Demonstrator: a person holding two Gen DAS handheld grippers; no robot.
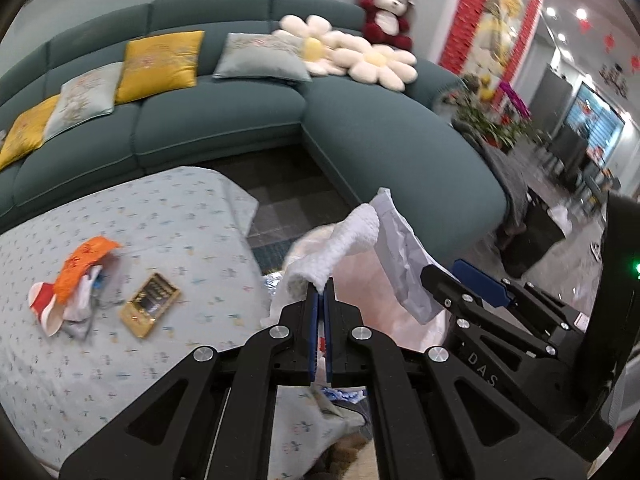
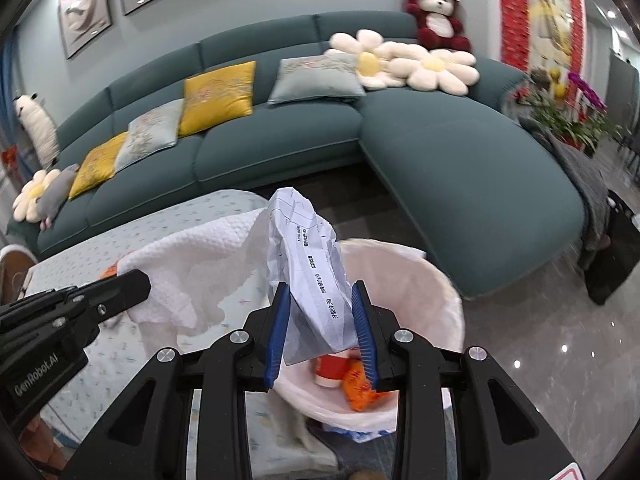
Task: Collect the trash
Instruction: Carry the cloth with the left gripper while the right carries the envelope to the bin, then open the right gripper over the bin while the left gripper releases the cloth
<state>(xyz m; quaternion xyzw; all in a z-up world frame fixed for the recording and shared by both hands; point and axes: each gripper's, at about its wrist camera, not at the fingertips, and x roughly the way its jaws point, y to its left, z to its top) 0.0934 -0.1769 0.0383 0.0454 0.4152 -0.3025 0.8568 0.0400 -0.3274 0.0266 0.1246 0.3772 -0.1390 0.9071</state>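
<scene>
My left gripper (image 1: 320,294) is shut on a white paper towel (image 1: 340,246) and holds it over the white-lined trash bin (image 1: 372,280). The towel also shows in the right wrist view (image 2: 192,276). My right gripper (image 2: 320,312) is shut on a crumpled printed paper (image 2: 308,264), held above the trash bin (image 2: 420,280). The paper shows in the left wrist view (image 1: 404,264) too. Inside the bin lie an orange wrapper (image 2: 360,388) and a red-and-white cup (image 2: 332,368). On the table, an orange wrapper with crumpled trash (image 1: 76,280) and a gold box (image 1: 150,304) lie to the left.
The table has a pale blue patterned cloth (image 1: 140,360). A teal sectional sofa (image 1: 240,120) with cushions, flower pillows and a red plush bear (image 1: 386,16) stands behind. Plants (image 1: 492,120) and dark furniture stand at the right on a glossy floor.
</scene>
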